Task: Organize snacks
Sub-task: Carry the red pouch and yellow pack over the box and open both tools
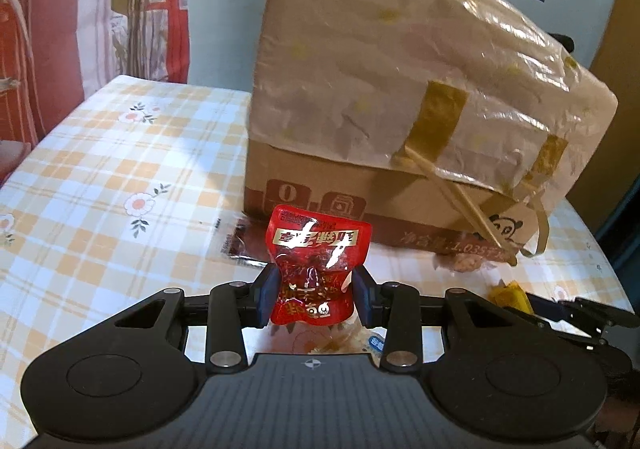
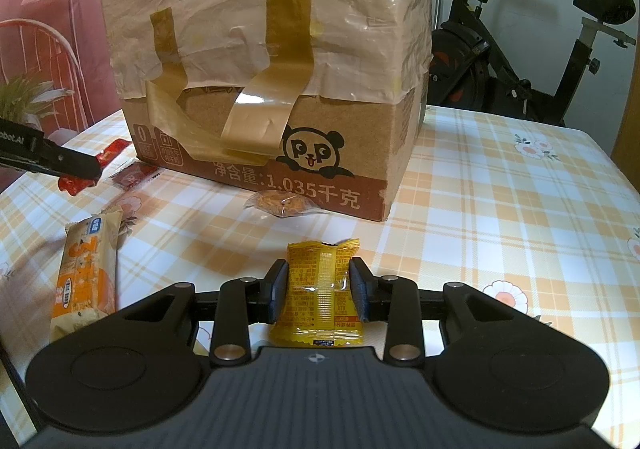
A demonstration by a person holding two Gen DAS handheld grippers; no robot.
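My left gripper is shut on a red snack packet, held upright a little above the checked tablecloth. My right gripper is shut on a yellow snack packet. Straight ahead of both stands a taped cardboard box with a panda print. In the right wrist view the left gripper enters from the left edge with the red packet showing under its tip. The right gripper's fingers and the yellow packet show at the right of the left wrist view.
On the cloth lie a long orange-and-white bar, a clear-wrapped round cookie by the box front, a dark red flat sachet and another red packet. An exercise bike stands behind the table on the right.
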